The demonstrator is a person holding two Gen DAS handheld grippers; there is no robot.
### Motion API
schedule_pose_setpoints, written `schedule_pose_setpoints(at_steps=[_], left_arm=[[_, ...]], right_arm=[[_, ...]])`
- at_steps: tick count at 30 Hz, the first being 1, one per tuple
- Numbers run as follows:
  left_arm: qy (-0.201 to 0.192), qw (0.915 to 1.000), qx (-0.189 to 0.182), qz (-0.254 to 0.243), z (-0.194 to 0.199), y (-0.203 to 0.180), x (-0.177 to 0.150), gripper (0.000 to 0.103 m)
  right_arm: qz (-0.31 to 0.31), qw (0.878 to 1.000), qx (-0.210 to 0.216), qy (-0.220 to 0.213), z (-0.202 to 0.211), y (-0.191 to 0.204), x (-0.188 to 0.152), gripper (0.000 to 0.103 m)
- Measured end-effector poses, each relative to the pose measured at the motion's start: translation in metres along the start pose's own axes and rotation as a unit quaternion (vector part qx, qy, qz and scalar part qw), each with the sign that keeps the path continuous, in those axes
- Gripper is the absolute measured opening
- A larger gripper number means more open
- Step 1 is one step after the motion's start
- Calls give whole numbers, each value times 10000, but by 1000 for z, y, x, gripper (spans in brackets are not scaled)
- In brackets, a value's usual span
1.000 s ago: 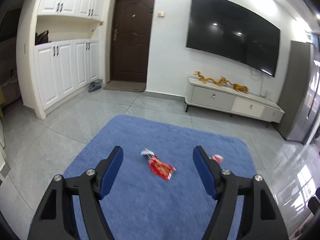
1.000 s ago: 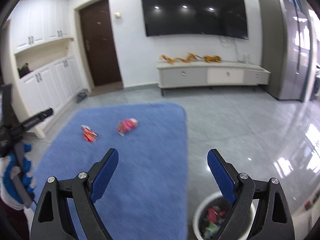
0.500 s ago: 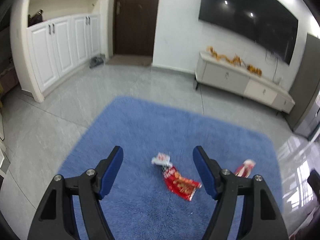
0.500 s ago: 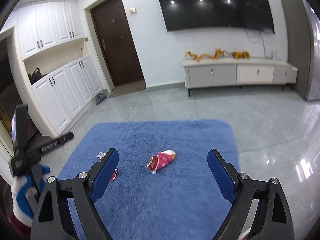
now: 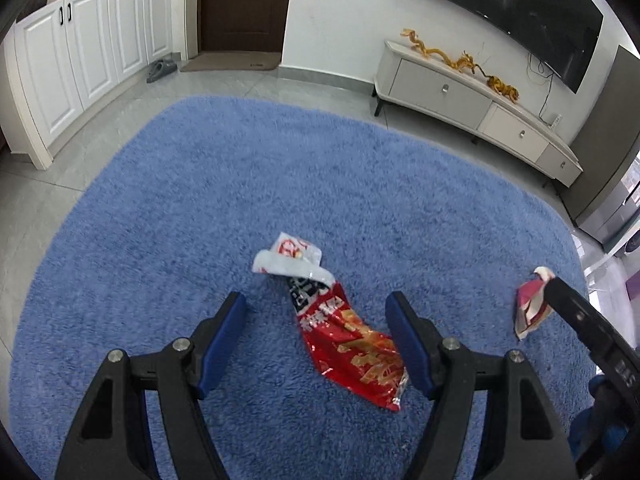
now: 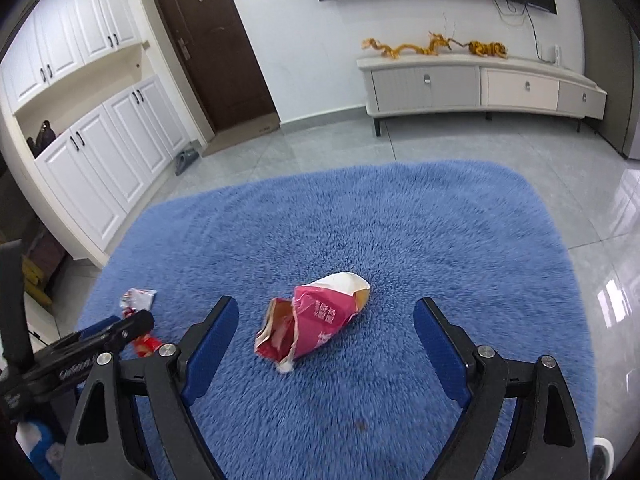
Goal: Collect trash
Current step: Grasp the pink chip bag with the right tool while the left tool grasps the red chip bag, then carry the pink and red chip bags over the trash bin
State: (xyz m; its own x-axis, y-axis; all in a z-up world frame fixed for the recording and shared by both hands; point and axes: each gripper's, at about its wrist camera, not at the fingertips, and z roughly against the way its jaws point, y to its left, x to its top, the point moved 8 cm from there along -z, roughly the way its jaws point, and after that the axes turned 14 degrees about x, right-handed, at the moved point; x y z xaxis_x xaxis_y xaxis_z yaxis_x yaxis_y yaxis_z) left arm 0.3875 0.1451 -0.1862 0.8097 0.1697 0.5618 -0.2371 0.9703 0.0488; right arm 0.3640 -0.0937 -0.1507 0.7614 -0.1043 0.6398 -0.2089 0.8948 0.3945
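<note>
My left gripper (image 5: 316, 322) is spread wide and grips nothing; the red snack wrapper (image 5: 344, 344) lies on the blue rug (image 5: 200, 200) at lower centre, between its fingers. My right gripper (image 6: 324, 330) is equally wide and empty, the pink crumpled packet (image 6: 312, 316) at frame centre between its fingers.

Bright, even daylight — fisheye-bent edges, glare on floor tiles (image 6: 612, 300).

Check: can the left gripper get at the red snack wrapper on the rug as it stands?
Probably yes. The left gripper is open with the red snack wrapper lying flat on the blue rug between its fingers, nothing blocking.
</note>
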Motion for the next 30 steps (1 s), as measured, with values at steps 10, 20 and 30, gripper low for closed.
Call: schedule_pose_setpoints(at_steps=[10,20,30], left_arm=[[-272,9996,65,-99,5,-8,-4,55],[-207,9991,-329,184,22,0,-17,32],[-111,9977,-631,232,59,9,-55,25]], right_arm=[[-103,9999,-61,98,-16,-12,-6,52],[46,9999,135,-1,2,-5,-19,46],[114,9992,393,-28,42,8,-47,44]])
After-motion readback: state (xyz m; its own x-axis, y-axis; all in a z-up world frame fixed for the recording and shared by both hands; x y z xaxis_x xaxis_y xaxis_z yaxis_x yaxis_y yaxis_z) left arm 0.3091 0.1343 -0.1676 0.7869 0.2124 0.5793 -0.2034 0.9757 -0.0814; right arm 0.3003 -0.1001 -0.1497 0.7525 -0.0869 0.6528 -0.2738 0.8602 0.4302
